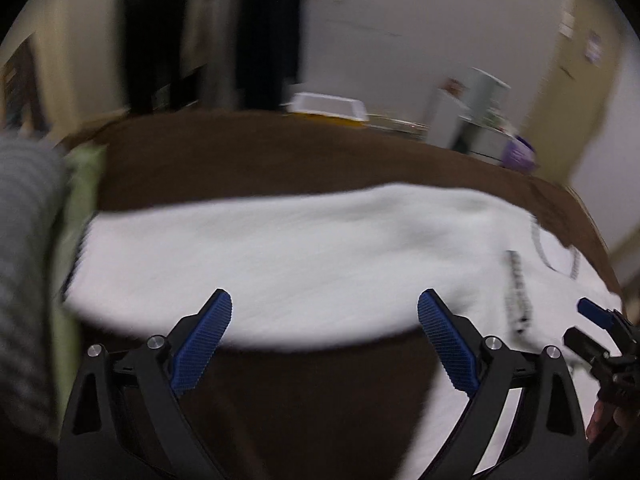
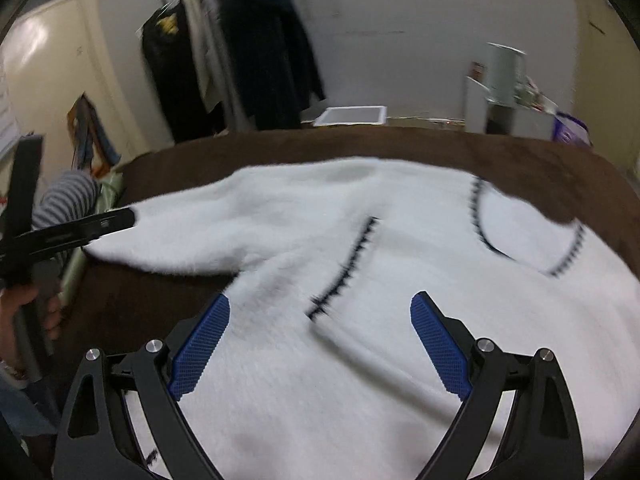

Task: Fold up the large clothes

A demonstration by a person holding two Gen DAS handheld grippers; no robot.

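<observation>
A fluffy white sweater (image 2: 360, 240) with black stitched trim lies spread on a brown blanket (image 2: 440, 148). One sleeve (image 1: 280, 252) stretches across the left wrist view. My left gripper (image 1: 325, 308) is open and empty, hovering just above the near edge of that sleeve. My right gripper (image 2: 320, 312) is open and empty above the sweater's body, near the stitched seam (image 2: 348, 268). The right gripper also shows at the right edge of the left wrist view (image 1: 600, 336). The left gripper shows at the left of the right wrist view (image 2: 80, 228), by the sleeve's end.
Dark clothes (image 2: 240, 60) hang on a rack behind the bed. A white tray (image 2: 352, 116) and a white cabinet (image 2: 500, 92) stand at the far side. A striped garment (image 2: 68, 200) and a green cloth (image 1: 80, 200) lie at the left edge.
</observation>
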